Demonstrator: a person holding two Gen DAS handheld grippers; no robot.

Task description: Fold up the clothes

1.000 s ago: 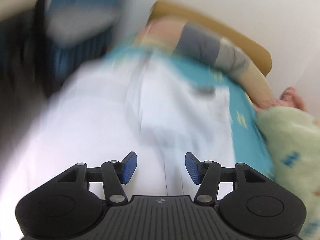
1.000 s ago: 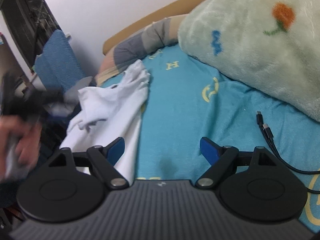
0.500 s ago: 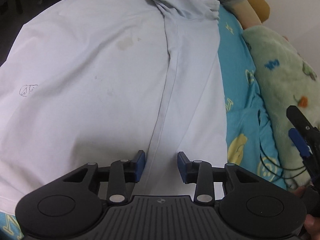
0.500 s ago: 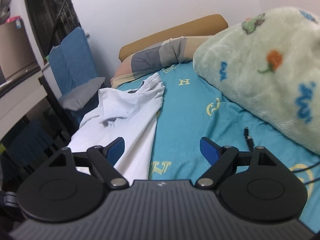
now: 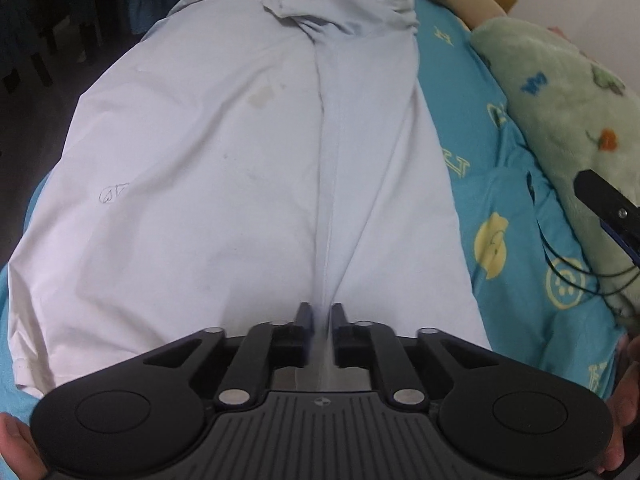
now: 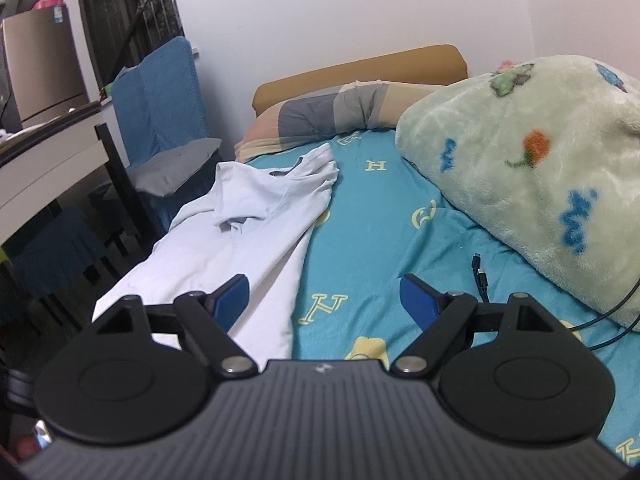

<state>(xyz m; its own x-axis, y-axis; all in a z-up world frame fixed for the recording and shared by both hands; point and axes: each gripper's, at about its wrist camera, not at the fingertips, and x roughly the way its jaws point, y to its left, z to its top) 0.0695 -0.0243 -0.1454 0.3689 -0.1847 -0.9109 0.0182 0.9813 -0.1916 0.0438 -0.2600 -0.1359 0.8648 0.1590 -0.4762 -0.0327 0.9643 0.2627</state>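
Shirt (image 5: 224, 184) flat on teal bedsheet (image 6: 372, 240) | left gripper (image 5: 319, 320) pinching its hem | right gripper (image 6: 324, 294) spread wide

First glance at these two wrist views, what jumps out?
The big white shirt spread along the bed's left side, on the teal letter-print sheet. The left gripper is pinched shut on a raised ridge of its near hem, while the right gripper hangs open above the sheet. A fluffy green blanket is heaped on the right.
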